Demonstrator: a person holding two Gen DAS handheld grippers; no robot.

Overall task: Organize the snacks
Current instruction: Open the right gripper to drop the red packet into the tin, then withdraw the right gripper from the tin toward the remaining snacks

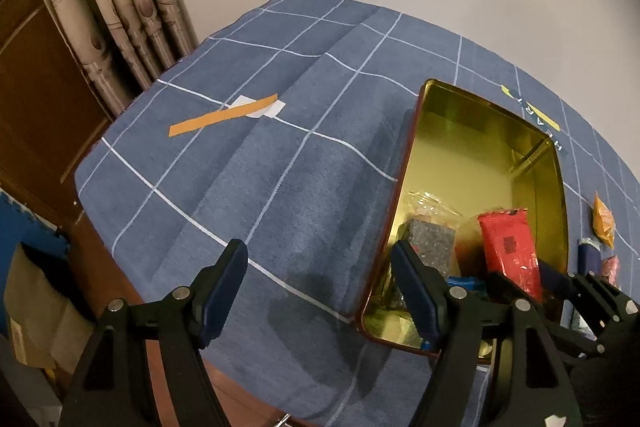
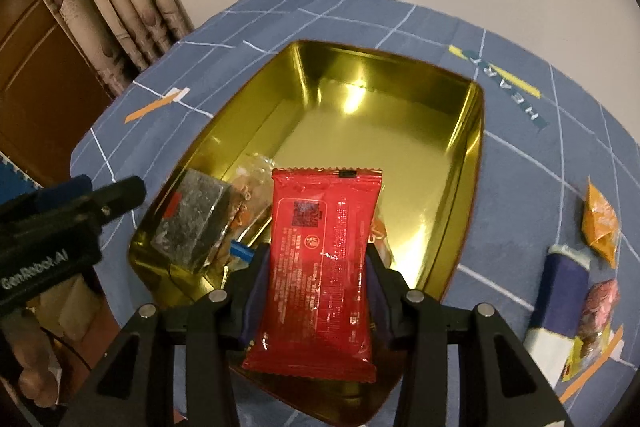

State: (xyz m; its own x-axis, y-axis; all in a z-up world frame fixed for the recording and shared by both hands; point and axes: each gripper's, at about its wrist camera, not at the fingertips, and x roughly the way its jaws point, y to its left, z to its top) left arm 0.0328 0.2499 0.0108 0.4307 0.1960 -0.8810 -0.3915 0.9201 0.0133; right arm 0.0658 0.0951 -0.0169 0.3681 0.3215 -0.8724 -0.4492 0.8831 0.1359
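Note:
An open gold tin (image 2: 400, 155) lies on the blue checked cloth. My right gripper (image 2: 316, 255) is shut on a red snack packet (image 2: 324, 259) and holds it upright over the tin's near end. In the tin's near left corner sit a grey-black wrapped block (image 2: 196, 223), a clear-wrapped snack (image 2: 252, 187) and a small blue piece (image 2: 240, 250). My left gripper (image 1: 318, 255) stands open with nothing between its fingers, above the cloth just left of the tin (image 1: 460, 155). From that side the red packet (image 1: 508, 247) shows over the tin.
On the cloth right of the tin lie an orange packet (image 2: 600, 223), a navy-and-white packet (image 2: 560, 299) and a pink-patterned packet (image 2: 600, 311). An orange strip (image 1: 224, 119) marks the cloth at far left. A curtain (image 1: 120, 7) hangs beyond the table's left edge.

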